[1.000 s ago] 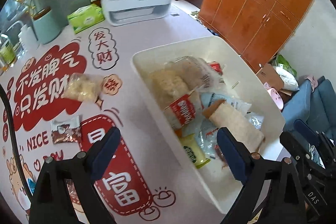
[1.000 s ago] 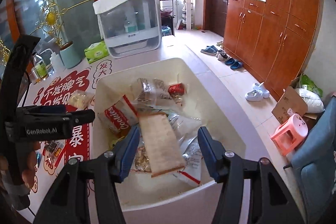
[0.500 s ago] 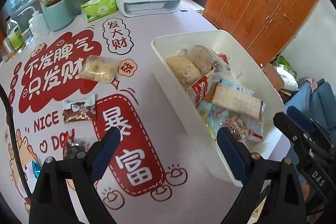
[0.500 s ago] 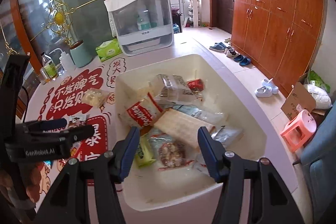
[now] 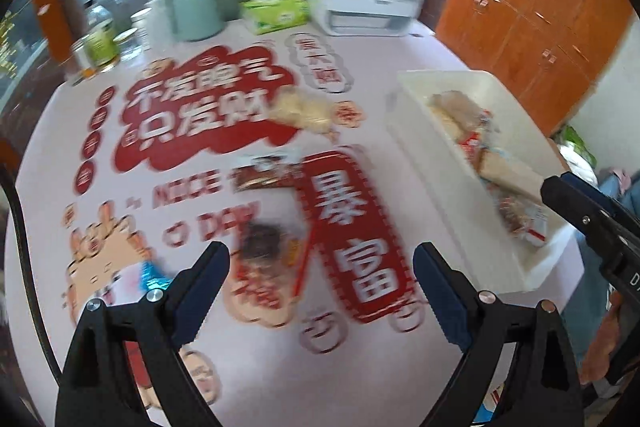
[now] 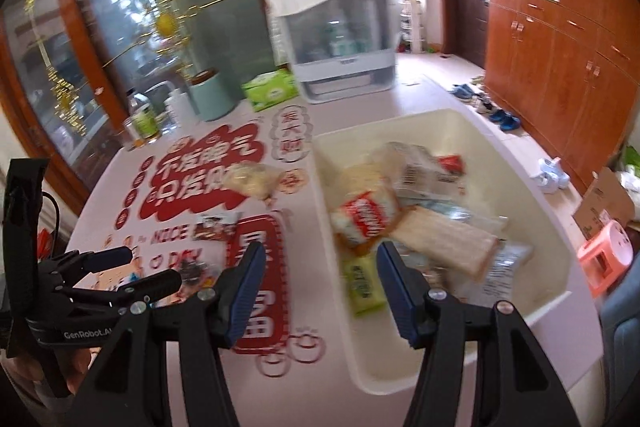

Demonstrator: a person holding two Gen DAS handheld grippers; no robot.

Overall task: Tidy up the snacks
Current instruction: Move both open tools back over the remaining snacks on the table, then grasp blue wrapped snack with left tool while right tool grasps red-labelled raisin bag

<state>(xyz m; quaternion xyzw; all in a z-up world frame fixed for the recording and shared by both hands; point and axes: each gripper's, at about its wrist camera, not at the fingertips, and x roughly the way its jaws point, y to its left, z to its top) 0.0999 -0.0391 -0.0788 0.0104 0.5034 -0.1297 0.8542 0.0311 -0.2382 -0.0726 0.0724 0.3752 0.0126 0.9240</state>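
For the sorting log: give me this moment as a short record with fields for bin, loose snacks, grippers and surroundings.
bin: white bin on the table's right side, holding a pile of packets, among them a red-and-white pack and a long cracker pack
loose snacks: pale packet, brown packet and dark packet on the printed mat
left gripper: open, empty, above the dark packet
right gripper: open, empty, over the bin's near-left edge
surroundings: tissue box, canister

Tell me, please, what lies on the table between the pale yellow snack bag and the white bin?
Between the pale yellow snack bag and the white bin lies only bare printed table mat, with no snack on it. The right wrist view shows this most clearly.
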